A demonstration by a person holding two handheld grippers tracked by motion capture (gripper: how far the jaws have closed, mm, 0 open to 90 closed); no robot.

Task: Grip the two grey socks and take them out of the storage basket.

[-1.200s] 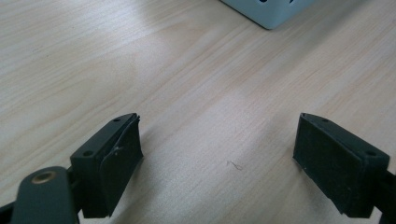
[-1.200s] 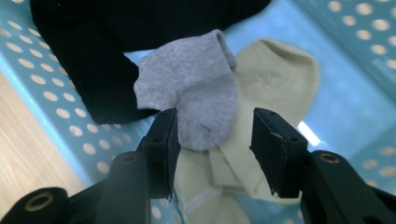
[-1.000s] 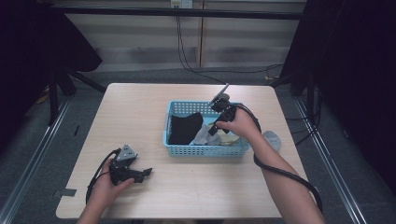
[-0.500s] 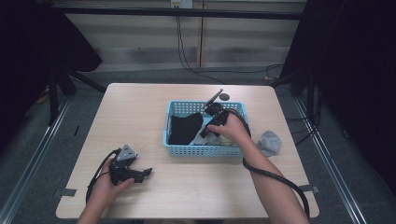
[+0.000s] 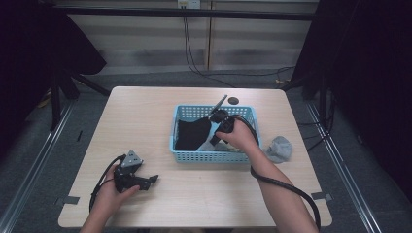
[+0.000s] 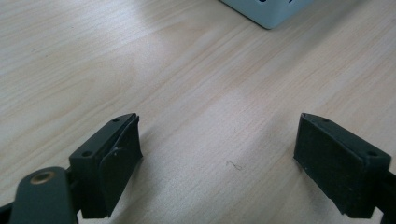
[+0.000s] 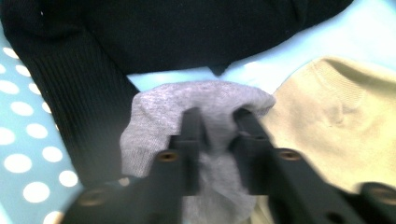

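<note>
My right claw is in the blue basket, jaws pinched on a fold of a grey sock. The sock lies dead ahead, bunched, between a black sock at 11 o'clock and a cream sock at 3. My left claw rests spread and empty on the table, well apart, so the right does any lift. A second grey sock lies on the table outside, at the basket's 4 o'clock.

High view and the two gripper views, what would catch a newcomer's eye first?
The blue basket at mid-table, where the right gripper is pinching a grey sock beside a black garment and a cream sock. Then the left gripper, jaws wide open, resting on the bare table near its front left corner.
</note>
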